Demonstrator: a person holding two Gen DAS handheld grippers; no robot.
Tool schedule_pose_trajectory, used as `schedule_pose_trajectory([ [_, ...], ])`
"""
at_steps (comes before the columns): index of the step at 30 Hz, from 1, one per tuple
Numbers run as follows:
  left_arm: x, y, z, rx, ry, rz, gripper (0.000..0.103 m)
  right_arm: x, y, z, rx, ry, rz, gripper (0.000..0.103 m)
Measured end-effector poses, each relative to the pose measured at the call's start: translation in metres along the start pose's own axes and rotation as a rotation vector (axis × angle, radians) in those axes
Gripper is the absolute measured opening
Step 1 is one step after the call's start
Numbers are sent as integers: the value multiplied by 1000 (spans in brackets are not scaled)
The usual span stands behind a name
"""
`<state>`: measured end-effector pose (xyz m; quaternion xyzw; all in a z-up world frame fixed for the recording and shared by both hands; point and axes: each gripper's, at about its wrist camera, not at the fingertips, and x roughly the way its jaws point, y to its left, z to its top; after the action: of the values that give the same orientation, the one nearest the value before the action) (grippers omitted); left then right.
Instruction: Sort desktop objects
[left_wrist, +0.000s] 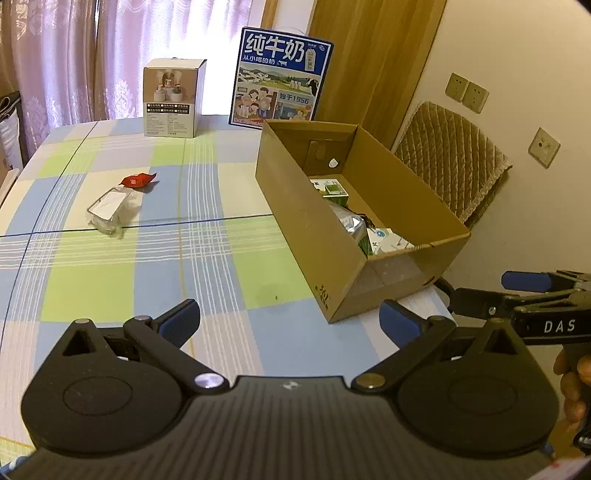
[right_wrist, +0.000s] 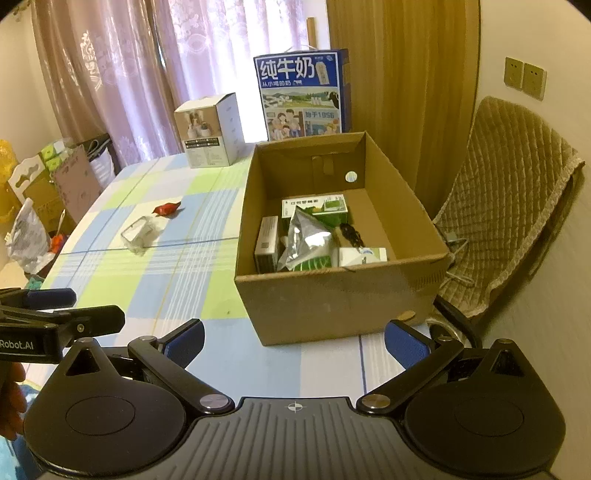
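Hand-held grippers left (left_wrist: 290, 319) and right (right_wrist: 294, 338) level above table (left_wrist: 110, 280), jaws spread, empty.

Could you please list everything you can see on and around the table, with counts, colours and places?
cardboard box: 1, brown, open, table's right side
packets and cartons: several, white, green, silver, inside the cardboard box
red packet: 1, red, mid-table
clear container: 1, transparent, just nearer than the red packet
white box: 1, white, far edge
milk carton: 1, blue, behind the cardboard box
chair: 1, tan quilted cover, right of table
left hand-held gripper: 1, black with blue pads, open
right hand-held gripper: 1, same, open
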<state>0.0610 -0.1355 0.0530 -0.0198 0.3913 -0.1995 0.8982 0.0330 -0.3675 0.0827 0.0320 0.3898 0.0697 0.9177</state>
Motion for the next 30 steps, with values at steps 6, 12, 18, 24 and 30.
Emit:
schedule_pose_trajectory([
  [6,-4,2,-7,14,16,9,102,-6,2,-6,3,5,4,101],
  [12,-13,21,-14,4,26,39,101,-7,16,-7,-18,9,38,101],
  [18,-25,60,-18,-22,28,95,101,2,47,-7,-74,24,106,101],
  [24,-32,106,-15,-18,41,170,101,17,79,-4,-134,39,165,101],
  [30,-30,143,-4,3,55,220,101,42,105,7,-187,51,205,101],
])
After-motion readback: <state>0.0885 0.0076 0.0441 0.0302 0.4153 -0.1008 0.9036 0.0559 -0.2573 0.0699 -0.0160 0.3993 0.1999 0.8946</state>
